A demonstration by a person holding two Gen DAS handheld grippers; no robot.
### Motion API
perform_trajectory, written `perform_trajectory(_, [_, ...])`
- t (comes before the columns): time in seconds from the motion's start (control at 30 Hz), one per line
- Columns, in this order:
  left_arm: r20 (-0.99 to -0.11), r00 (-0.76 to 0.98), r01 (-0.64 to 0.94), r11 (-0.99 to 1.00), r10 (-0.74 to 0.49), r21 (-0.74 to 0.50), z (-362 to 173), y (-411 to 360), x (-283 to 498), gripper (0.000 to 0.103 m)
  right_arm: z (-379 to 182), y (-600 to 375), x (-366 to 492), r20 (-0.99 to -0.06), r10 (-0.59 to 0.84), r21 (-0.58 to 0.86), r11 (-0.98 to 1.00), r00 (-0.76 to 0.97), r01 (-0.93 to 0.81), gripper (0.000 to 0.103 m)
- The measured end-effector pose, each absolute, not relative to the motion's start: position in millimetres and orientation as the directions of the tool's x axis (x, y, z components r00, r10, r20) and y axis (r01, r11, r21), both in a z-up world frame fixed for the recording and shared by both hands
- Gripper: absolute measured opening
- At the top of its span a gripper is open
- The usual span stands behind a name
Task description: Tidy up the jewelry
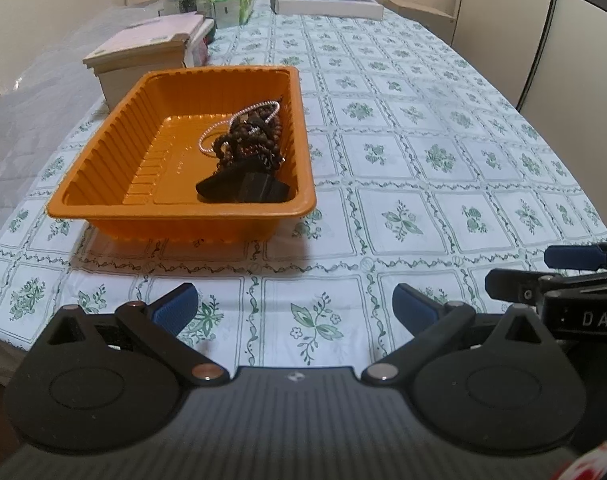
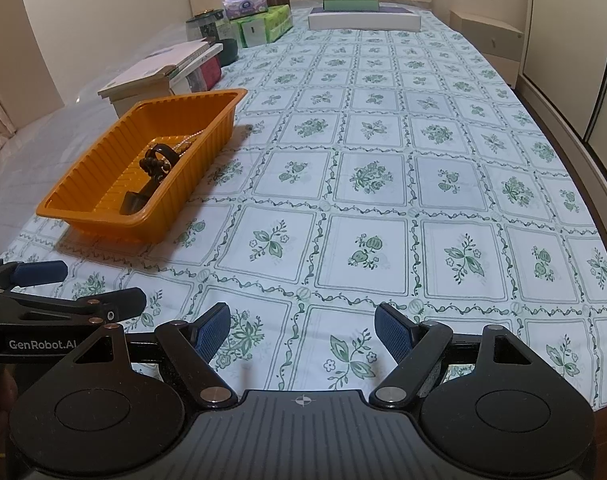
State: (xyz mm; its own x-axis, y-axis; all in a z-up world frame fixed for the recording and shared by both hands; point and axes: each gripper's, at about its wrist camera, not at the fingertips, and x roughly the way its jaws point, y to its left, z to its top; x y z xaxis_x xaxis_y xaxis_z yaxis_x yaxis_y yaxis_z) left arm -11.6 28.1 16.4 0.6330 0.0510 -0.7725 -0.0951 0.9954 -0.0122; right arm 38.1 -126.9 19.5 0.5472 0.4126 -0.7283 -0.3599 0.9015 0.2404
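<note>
Across the long table [image 2: 383, 200], a green-flowered checked cloth runs bare from the near edge to the boxes and books stacked along the far and left sides. On its left half sits the orange tray [image 1: 103, 184], ribbed-walled, with all the jewelry gathered against its right wall: a heap of dark wooden beads [image 1: 251, 140], a pale silvery chain [image 1: 223, 128] looped over them, and a black piece [image 1: 243, 190] at the near end whose kind I cannot make out from either view.

Both tools are well short of the tray, side by side over the near cloth. The left gripper [image 1: 293, 304] has its jaws spread wide and holds nothing; the right gripper [image 2: 301, 330] is likewise wide open and empty.

Judging by this, the work is either finished or not begun, as no jewelry lies loose on the cloth. If pieces are to be sorted, I would approach from above the tray's right wall, take the chain first since it lies on top, and pinch a single strand low and slowly so the beads are not dragged up with it.
</note>
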Motion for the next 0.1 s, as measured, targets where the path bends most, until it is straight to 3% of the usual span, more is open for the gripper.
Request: perform_trajectory(0.1, [-0.768,0.639,-0.093,0.996,0.049,-0.013,17.7,28.5,-11.2,0.103,19.9,-126.7,38.4,-0.728,0.413,0.240,0.901,0.548,-0.360,0.079])
